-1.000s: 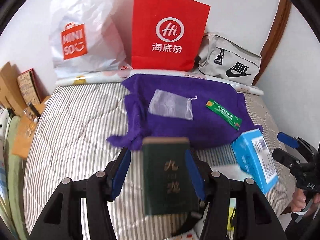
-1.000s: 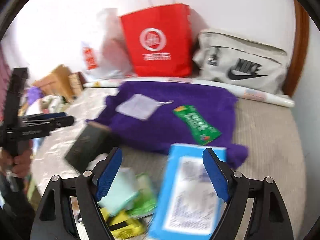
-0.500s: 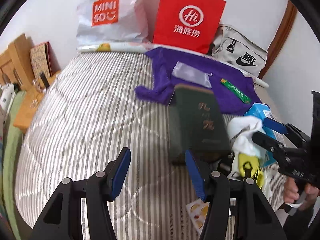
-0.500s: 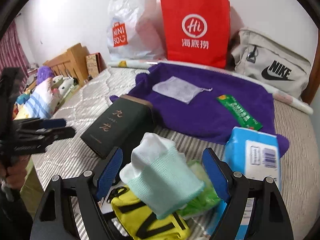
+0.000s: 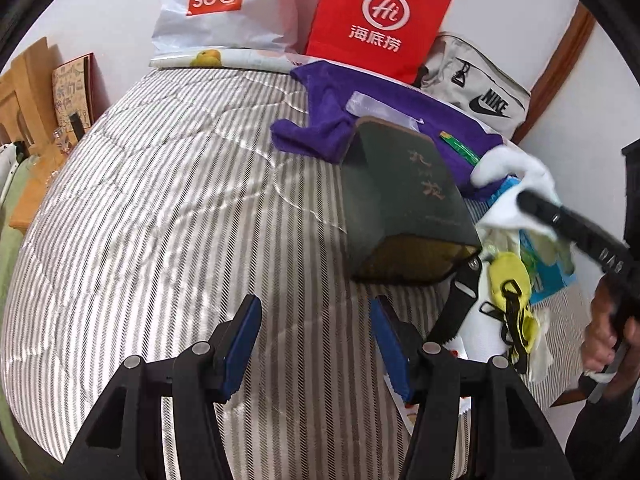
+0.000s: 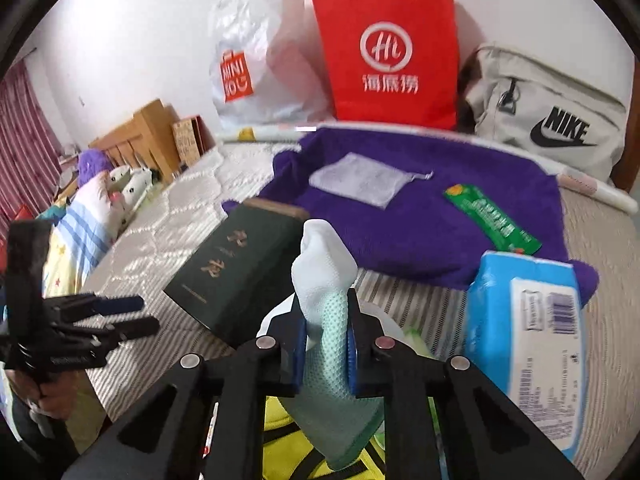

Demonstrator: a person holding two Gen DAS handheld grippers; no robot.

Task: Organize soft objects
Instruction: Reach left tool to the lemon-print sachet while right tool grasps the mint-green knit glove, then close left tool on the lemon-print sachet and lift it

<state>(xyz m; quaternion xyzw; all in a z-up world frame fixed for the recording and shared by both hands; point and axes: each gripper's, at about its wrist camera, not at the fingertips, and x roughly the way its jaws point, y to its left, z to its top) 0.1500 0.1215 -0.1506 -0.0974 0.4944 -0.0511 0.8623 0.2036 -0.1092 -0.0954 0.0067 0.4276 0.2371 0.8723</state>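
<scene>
My right gripper (image 6: 325, 300) is closing on a white and mint sock (image 6: 320, 256); both blue pads press its sides, and its white toe sticks up past the fingertips. In the left wrist view the same sock (image 5: 512, 168) bulges around the right gripper's black finger (image 5: 560, 216). My left gripper (image 5: 314, 320) is open over the striped bedcover (image 5: 160, 220) with nothing between its fingers. A dark green box (image 5: 400, 200) lies on the bed just ahead of it. A purple towel (image 6: 420, 208) lies behind, with a mesh pouch (image 6: 360, 178) and a green packet (image 6: 492, 220) on it.
A blue wipes pack (image 6: 528, 320) lies right of the sock, a yellow strapped pouch (image 5: 512, 304) below it. A red paper bag (image 6: 392, 52), a white Miniso bag (image 6: 256, 60) and a beige Nike bag (image 6: 552, 116) stand at the wall. Pillows and plush toys (image 6: 100, 200) lie left.
The left gripper let go of the dark green box, which now lies on the bed, and drew back. The right gripper moved over the sock and closed on it.
</scene>
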